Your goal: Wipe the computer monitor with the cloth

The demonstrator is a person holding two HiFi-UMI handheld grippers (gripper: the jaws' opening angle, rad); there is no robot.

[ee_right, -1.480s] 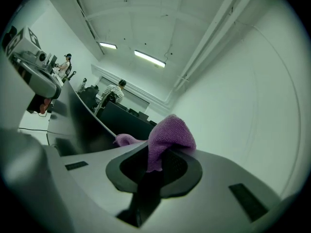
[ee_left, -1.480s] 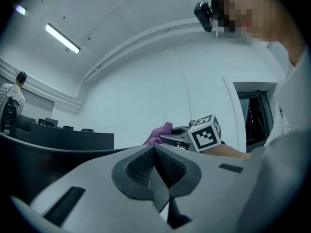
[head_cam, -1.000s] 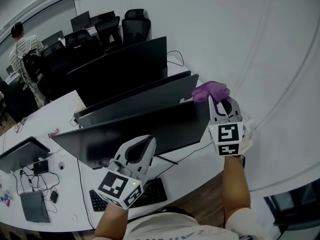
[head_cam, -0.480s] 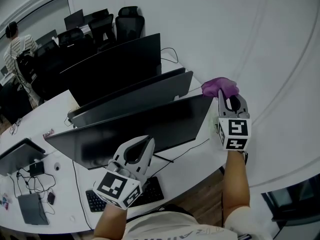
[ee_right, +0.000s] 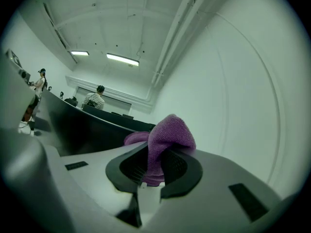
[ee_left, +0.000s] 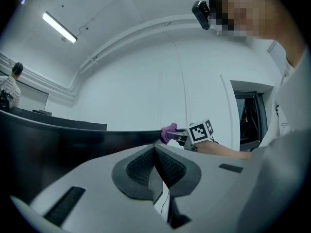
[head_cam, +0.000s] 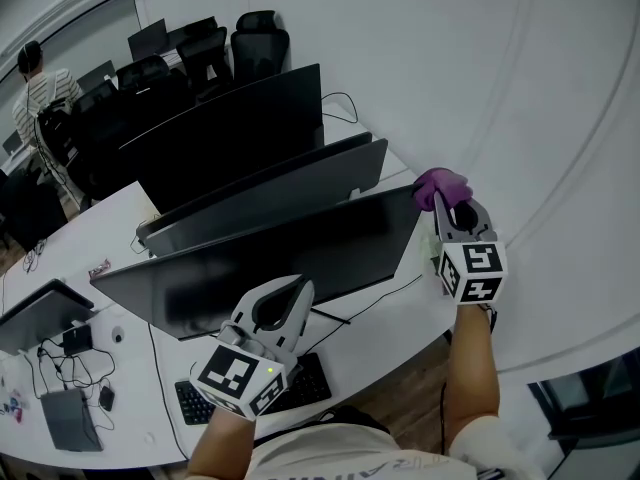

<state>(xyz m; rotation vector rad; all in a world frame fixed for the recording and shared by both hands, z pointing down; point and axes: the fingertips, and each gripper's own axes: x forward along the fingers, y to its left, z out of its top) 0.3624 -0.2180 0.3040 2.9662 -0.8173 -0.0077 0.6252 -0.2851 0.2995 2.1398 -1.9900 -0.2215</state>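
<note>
A wide black monitor (head_cam: 270,263) stands nearest me on the white desk (head_cam: 390,333). My right gripper (head_cam: 447,208) is shut on a purple cloth (head_cam: 440,184) and holds it at the monitor's top right corner. The right gripper view shows the cloth (ee_right: 163,147) bunched between the jaws, with the dark monitor edge (ee_right: 80,125) to the left. My left gripper (head_cam: 287,290) hovers in front of the monitor's lower middle, jaws shut and nothing in them. From the left gripper view, the monitor's top edge (ee_left: 73,135) runs across to the cloth (ee_left: 168,133) and right gripper (ee_left: 182,136).
Two more black monitors (head_cam: 265,193) stand behind the near one. A keyboard (head_cam: 300,388) lies below my left gripper. Cables and small devices (head_cam: 70,353) lie at the desk's left. Office chairs (head_cam: 255,48) and a person (head_cam: 35,83) are at the far left. A white wall (head_cam: 500,88) is close on the right.
My right gripper has carried the cloth right and slightly down, from above the rear monitors to the near monitor's top right corner. The left gripper has stayed put.
</note>
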